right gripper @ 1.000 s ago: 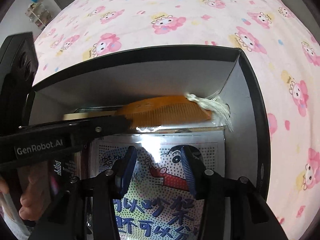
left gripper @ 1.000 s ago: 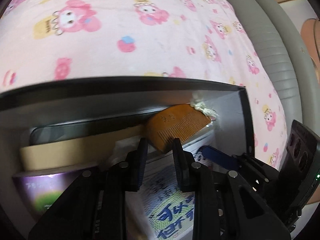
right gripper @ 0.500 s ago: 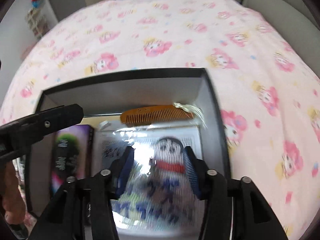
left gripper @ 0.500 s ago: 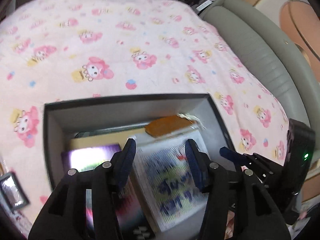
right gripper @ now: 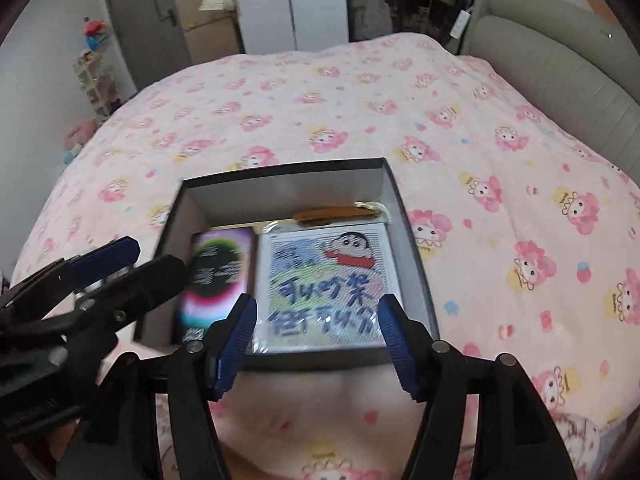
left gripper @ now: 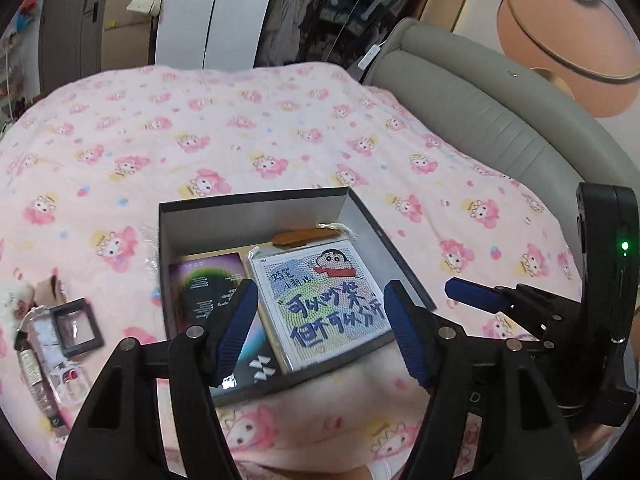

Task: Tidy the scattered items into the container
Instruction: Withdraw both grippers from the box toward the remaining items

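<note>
A black box [left gripper: 256, 203] [right gripper: 280, 169] sits on the pink bed. Inside lie a cartoon picture pack [left gripper: 320, 296] [right gripper: 324, 288], a purple-black pack [left gripper: 208, 292] [right gripper: 220, 272] and a wooden comb [left gripper: 304, 237] [right gripper: 332, 213] at the far wall. My left gripper [left gripper: 320, 328] is open and empty, above the box's near side. My right gripper [right gripper: 318, 336] is open and empty, above the near edge. Each gripper shows in the other's view, the right one [left gripper: 476, 296] and the left one [right gripper: 104, 256].
To the left of the box, on the bed, lie a small black frame [left gripper: 76, 326], a clear wrapped packet [left gripper: 48, 368] and a fluffy toy [left gripper: 16, 296]. A grey padded headboard [left gripper: 500, 120] [right gripper: 560, 64] runs along the right. Wardrobes and a door stand beyond the bed.
Both grippers have pulled back and up out of the box, so the whole box and bed show now. The left gripper's jaws have opened wider, away from the comb.
</note>
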`<state>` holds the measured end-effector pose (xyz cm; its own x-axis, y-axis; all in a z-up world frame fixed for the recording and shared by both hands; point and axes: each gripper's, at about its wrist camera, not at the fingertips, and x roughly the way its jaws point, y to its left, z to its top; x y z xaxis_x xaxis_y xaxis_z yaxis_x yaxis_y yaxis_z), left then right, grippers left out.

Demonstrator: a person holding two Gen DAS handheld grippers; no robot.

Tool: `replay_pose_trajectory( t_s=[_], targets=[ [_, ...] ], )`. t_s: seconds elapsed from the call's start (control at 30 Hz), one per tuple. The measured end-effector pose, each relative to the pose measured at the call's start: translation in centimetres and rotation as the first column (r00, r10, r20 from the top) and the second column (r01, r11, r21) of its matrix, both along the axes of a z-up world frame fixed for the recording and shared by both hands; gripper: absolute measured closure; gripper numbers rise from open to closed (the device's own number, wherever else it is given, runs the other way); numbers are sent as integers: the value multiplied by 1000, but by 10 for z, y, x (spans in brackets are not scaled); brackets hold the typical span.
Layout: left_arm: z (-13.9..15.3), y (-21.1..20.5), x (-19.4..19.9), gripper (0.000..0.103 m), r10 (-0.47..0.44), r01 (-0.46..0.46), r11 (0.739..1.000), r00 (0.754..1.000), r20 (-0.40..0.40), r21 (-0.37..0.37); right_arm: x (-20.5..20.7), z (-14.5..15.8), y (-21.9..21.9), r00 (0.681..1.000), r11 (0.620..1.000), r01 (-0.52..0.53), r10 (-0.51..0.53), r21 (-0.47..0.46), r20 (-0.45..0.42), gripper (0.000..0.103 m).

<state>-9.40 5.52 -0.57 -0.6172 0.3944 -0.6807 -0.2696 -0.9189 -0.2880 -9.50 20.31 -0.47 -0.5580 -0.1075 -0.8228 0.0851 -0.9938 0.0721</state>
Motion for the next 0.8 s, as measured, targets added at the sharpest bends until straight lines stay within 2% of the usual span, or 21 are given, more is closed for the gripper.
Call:
replay_pose_trajectory(
  t_s=[0.23,0.33,0.5,0.67,0.8],
  targets=[
    [12,-26,33,33,69,-69,998,997,-23,0,34,19,-18,999,1000,-13,12,-21,-38,42],
    [16,-39,43,33,109,-110,994,993,-33,-16,41,25,-28,998,1000,-15,15,-5,-57,33],
    [23,-68,59,33,182,-184,982,982,-57,-50,46,29,-55,996,999,-51,50,-6,-75,32],
    [23,-111,72,33,265,-268,962,962,-60,-53,42,28,-97,987,988,-150,149,-27,-60,32],
    [15,-157,85,33,352,-354,935,935,-38,-33,39,24,-151,956,956,-291,290,-38,-40,32]
  ],
)
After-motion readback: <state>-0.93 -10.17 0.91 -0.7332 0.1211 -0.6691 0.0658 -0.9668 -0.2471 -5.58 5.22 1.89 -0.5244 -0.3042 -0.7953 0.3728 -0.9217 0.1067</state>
